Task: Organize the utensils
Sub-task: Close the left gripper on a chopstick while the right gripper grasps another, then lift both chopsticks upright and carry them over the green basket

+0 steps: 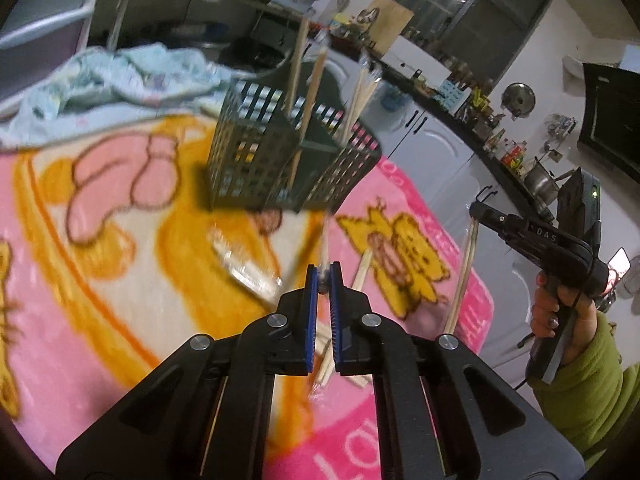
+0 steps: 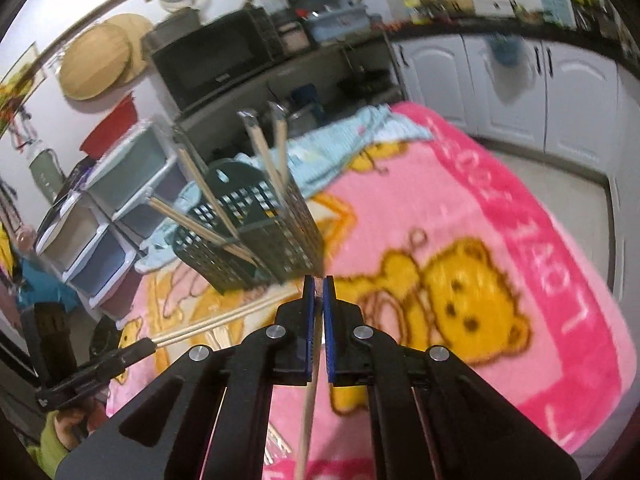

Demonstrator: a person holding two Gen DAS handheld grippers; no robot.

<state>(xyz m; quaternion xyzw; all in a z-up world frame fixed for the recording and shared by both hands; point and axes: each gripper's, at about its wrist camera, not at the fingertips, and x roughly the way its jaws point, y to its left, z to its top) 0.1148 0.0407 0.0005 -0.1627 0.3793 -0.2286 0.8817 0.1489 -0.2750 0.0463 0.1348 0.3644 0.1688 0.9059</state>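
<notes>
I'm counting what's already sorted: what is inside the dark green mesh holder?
Several wooden chopsticks stand tilted in the holder, tops poking above its rim. A divider splits it into compartments. The mesh and blur hide their lower ends, so anything shorter inside cannot be seen.

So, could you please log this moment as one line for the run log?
left gripper: shut on chopsticks | right gripper: shut on chopstick | caddy: on blanket, holds chopsticks

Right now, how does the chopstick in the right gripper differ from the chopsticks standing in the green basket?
The right gripper has its jaws shut on the held chopstick; the basket chopsticks rest free in the green basket. The held chopstick trails back under the gripper; the basket chopsticks lean upward, well above the rim. Both look like pale wood.
</notes>
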